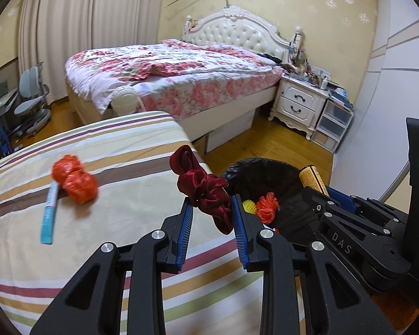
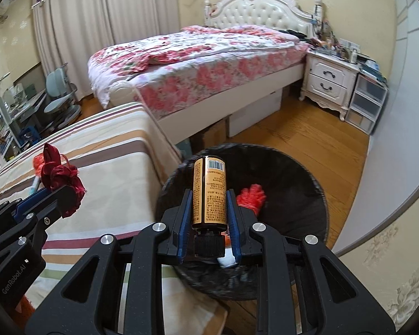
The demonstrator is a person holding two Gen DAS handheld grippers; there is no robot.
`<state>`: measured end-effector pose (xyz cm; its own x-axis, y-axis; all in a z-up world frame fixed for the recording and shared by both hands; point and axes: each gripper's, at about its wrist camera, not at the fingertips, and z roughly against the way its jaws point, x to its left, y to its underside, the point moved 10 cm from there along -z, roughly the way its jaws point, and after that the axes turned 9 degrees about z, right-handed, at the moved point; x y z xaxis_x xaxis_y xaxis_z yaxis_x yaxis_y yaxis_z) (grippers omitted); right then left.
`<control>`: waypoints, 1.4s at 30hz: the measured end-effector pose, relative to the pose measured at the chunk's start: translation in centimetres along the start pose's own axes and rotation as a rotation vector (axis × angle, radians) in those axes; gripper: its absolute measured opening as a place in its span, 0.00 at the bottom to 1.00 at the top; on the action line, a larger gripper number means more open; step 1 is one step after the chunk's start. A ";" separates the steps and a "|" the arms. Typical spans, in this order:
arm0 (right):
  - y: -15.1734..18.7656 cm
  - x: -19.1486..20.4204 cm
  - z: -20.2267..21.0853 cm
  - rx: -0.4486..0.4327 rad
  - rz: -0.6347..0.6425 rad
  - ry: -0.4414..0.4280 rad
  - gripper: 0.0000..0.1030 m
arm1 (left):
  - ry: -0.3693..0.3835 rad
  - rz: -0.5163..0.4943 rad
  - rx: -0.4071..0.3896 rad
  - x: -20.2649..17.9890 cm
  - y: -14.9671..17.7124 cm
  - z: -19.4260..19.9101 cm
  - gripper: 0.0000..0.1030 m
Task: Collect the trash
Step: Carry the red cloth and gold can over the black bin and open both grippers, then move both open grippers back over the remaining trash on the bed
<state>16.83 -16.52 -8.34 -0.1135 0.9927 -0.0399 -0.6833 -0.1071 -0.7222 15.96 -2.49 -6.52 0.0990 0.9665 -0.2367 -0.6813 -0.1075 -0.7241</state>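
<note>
I had my right claw (image 2: 209, 206) clamped on the bottle (image 2: 209, 195) above the bin (image 2: 307, 195), ready to drop, while my left claw (image 1: 212, 209), at nine o'clock, gripped the red ribbon (image 1: 201, 187).

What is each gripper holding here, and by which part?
Left gripper pinches the dark red fabric piece near its lower end. Right gripper clamps the orange bottle by its body's lower half, near the black cap.

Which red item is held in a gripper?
The dark red fabric flower, clamped in the left gripper. The orange-red wad lies on the striped bed; another is in the bin.
</note>
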 end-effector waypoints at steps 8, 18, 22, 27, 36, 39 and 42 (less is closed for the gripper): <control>0.6 -3.8 -1.5 0.012 -0.053 0.027 0.23 | 0.005 -0.055 0.022 -3.3 -0.2 -3.2 0.28; 1.3 -6.3 -2.8 0.027 -0.094 0.033 0.23 | -0.016 -0.091 0.055 -5.2 -0.1 -6.2 0.28; 1.5 -6.7 -3.2 0.034 -0.099 0.032 0.23 | -0.020 -0.104 0.056 -5.7 -0.1 -6.8 0.29; 1.7 -7.2 -3.6 0.037 -0.113 0.031 0.26 | -0.048 -0.125 0.043 -6.0 -0.2 -7.1 0.45; 2.2 -8.1 -3.2 0.034 -0.132 0.064 0.45 | -0.090 -0.100 0.012 -4.9 -0.6 -6.4 0.69; 2.2 -8.2 -3.0 0.030 -0.132 0.073 0.48 | -0.095 -0.098 0.010 -4.6 -0.6 -6.1 0.70; 2.1 -8.1 -2.7 0.024 -0.133 0.080 0.56 | -0.100 -0.097 0.006 -4.3 -0.6 -5.7 0.70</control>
<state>18.29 -24.67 -11.43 0.0365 0.9993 -0.0006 -0.7053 0.0253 -0.7085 20.05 -7.92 -8.74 0.0924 0.9907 -0.0999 -0.6761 -0.0113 -0.7367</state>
